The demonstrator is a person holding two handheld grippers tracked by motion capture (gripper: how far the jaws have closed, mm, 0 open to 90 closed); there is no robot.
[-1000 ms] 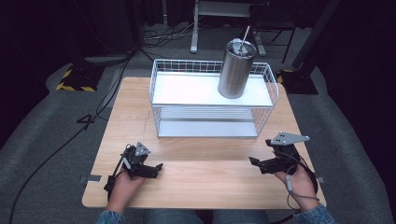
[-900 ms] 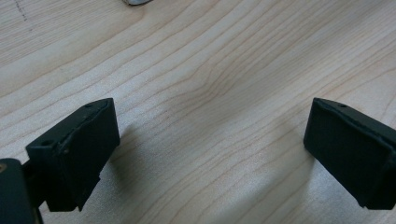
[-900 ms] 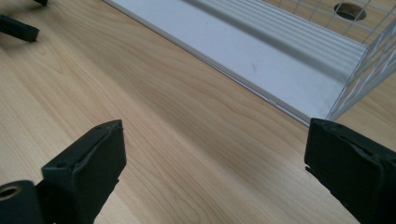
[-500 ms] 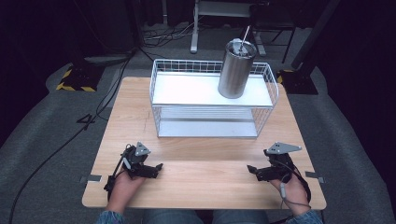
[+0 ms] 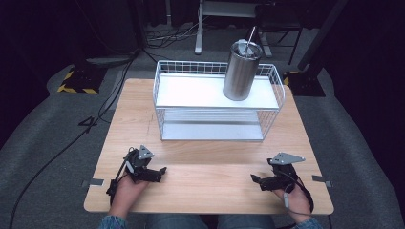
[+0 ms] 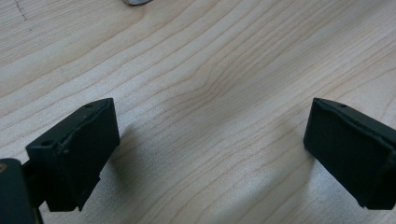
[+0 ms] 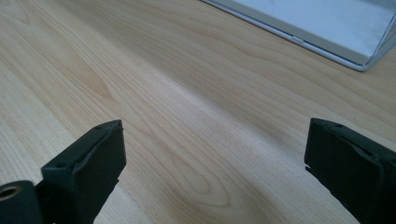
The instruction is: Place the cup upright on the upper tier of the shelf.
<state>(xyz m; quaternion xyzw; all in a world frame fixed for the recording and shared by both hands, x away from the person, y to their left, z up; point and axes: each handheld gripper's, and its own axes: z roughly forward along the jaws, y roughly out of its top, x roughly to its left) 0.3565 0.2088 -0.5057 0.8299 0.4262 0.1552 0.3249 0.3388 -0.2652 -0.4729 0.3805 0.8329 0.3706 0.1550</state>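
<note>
A steel tumbler [image 5: 241, 70] with a lid and straw stands upright on the top shelf of a white wire rack [image 5: 217, 102], at its right end. My left gripper [image 5: 161, 172] rests low on the wooden table [image 5: 210, 164] near the front left, held by a hand, jaws wide apart over bare wood [image 6: 210, 121]. At the front right my right gripper [image 5: 255, 180] lies close to the tabletop, pointing left, its jaws also spread with nothing between them [image 7: 215, 163]. Both grippers are well in front of the rack.
The rack's lower white shelf edge [image 7: 322, 32] shows in the right gripper view. Cables [image 5: 110, 100] trail over the grey floor left of the table. A yellow-black striped block [image 5: 76, 82] and stand legs [image 5: 200, 45] sit on the floor behind.
The right hand has sunk toward the tabletop with its gripper, ending lower and nearer the front edge. The left hand, tumbler and rack have stayed where they were.
</note>
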